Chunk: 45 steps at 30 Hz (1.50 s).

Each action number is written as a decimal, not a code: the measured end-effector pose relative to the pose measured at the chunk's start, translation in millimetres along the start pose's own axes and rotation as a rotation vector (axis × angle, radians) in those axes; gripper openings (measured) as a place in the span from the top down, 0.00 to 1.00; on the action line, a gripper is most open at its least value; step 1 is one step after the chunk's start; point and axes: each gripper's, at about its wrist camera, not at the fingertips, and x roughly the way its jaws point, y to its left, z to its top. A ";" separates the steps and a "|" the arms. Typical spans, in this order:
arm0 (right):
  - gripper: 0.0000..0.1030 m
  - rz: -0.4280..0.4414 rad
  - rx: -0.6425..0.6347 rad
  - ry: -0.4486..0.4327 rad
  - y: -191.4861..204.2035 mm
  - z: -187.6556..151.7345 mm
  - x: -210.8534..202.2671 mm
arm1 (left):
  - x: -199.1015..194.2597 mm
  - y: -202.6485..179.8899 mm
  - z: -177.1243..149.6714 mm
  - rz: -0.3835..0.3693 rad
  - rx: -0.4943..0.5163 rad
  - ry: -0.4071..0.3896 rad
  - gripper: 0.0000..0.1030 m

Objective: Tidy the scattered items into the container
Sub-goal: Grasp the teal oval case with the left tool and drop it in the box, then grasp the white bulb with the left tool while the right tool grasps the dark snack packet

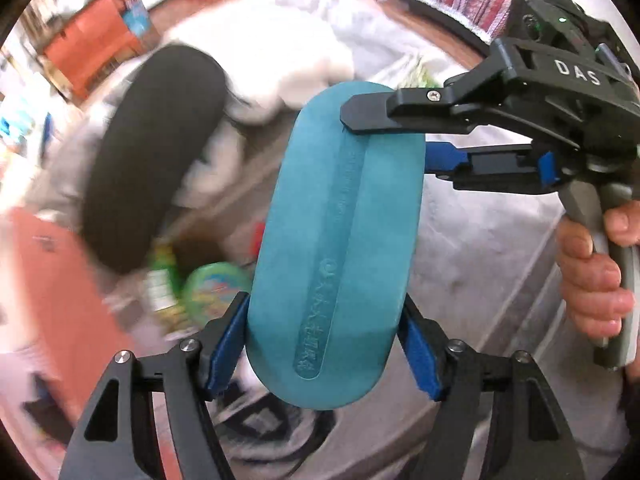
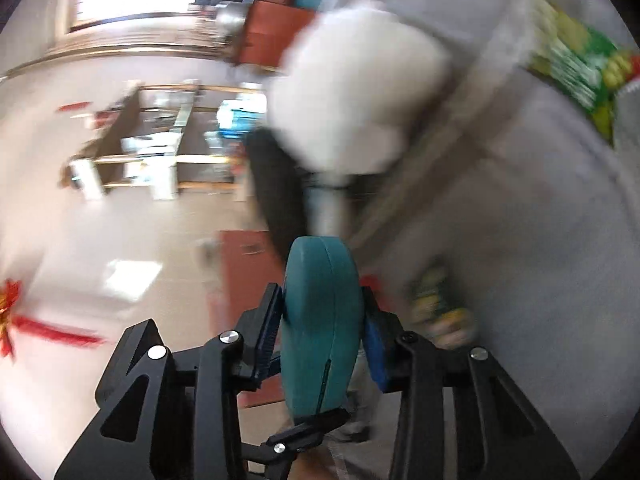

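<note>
A teal oval case (image 1: 336, 240) stands on end over a grey padded surface. My left gripper (image 1: 322, 320) grips its lower end, one blue pad pressed on each narrow edge. My right gripper (image 1: 384, 136) reaches in from the right with one black finger over the case's upper face and the blue-padded one behind it. In the right wrist view the teal case (image 2: 320, 332) is edge-on, with my right gripper (image 2: 324, 312) pressing a pad on each flat face. One left fingertip (image 2: 304, 432) shows under the case. Both views are motion-blurred.
A black oval case (image 1: 152, 152) and a white fluffy item (image 1: 280, 52) lie left and behind. Below are a green bottle (image 1: 162, 280) and a green round tin (image 1: 216, 288), beside an orange-red box (image 1: 60, 300). A person's hand (image 1: 596, 272) holds the right gripper's handle. A green snack bag (image 2: 576, 68) lies on grey cloth.
</note>
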 end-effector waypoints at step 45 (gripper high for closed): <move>0.08 -0.211 -0.120 -0.037 80.2 -91.5 -6.5 | -164.4 142.0 -171.7 0.380 -0.217 -0.119 0.25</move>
